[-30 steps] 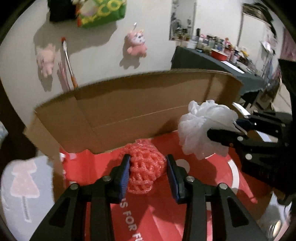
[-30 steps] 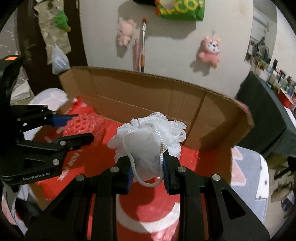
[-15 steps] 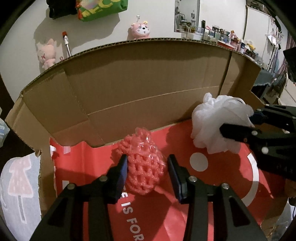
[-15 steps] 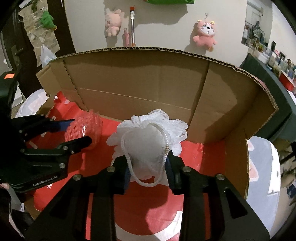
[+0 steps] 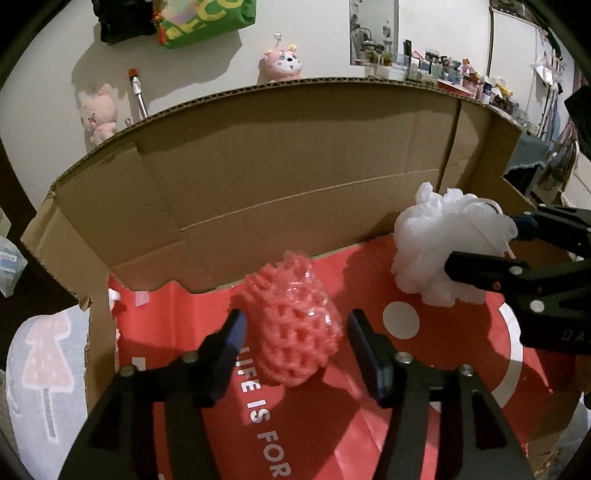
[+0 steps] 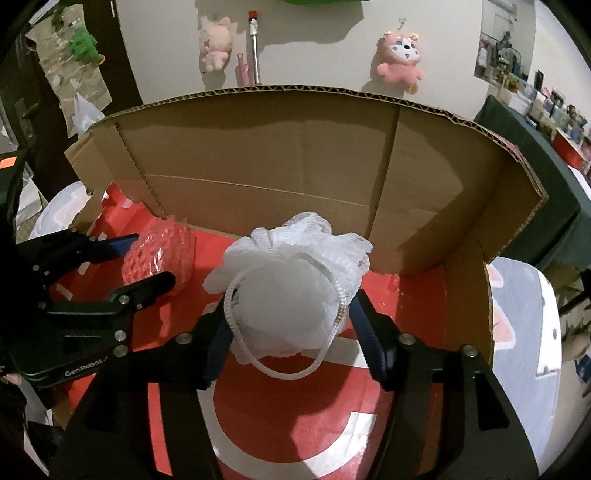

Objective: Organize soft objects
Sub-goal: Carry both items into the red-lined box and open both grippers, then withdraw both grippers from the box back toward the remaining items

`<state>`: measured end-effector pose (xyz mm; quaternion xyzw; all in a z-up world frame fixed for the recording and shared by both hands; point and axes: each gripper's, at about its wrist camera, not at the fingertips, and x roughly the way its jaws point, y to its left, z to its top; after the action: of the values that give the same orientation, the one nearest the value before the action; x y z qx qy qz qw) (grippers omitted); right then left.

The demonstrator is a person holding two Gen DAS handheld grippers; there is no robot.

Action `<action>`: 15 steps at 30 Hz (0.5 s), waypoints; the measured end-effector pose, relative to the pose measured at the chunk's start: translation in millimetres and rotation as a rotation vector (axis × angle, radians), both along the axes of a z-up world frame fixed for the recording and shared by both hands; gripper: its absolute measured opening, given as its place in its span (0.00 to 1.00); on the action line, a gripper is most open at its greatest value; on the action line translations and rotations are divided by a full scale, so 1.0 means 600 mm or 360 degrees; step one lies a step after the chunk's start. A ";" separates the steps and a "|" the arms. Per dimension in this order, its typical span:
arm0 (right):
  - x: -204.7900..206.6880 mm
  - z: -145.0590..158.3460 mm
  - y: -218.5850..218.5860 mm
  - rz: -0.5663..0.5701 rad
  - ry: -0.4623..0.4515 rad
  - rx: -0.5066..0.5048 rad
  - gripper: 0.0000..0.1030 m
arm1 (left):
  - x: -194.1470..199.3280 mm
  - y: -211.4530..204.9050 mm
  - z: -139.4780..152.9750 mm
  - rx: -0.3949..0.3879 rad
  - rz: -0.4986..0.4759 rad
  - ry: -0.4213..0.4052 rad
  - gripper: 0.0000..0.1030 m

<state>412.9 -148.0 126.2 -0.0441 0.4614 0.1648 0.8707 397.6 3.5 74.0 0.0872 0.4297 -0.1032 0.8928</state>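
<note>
I am holding my left gripper [image 5: 295, 332] over the red floor of the cardboard box [image 5: 295, 177], and its jaws have just been opening. They are standing spread now, with the pink foam net [image 5: 291, 325] lying between them on the floor; there is a clear gap on each side, so the pads are not pressing it. Below the net, white capitals on the red sheet are reading "LIFE IS FOR", with the rest cut off at the frame's edge. A white dot and part of a white ring are printed to the right of the net.

My right gripper [image 6: 291, 332] is pointing into the same box just beside the left one, and its jaws have also just been opening. The white pouf [image 6: 291, 280] is sitting between them on the red floor, its cord loop [image 6: 284, 369] hanging toward me. The right blue pad is standing clear of the mesh; the left pad is half hidden behind the pouf's edge, and I cannot tell whether it is touching. In the right wrist view, the side of my left gripper is showing the white marking "GenRobot", its end hidden.

The pouf is lying to the right of the net, near but apart, both close to the box's back wall. On the wall behind, two pink plush toys [image 6: 216, 44] are hanging, and a green bag [image 5: 207, 18] is showing yellow letters I cannot read whole.
</note>
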 end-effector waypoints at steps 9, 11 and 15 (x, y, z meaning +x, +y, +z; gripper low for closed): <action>-0.006 -0.005 -0.003 -0.0020 0.0046 0.0010 0.74 | -0.010 0.009 0.001 0.0040 0.0063 -0.0008 0.81; -0.009 -0.005 -0.005 -0.0021 0.0060 0.0027 0.74 | -0.015 0.013 0.005 0.0036 0.0080 -0.0022 0.85; -0.019 0.003 -0.008 -0.0022 0.0052 0.0051 0.74 | -0.029 0.019 0.016 0.0037 0.0104 -0.0053 0.88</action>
<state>401.5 -152.8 127.8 -0.0242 0.4732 0.1670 0.8646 380.0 14.9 83.8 0.0851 0.4186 -0.0676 0.9017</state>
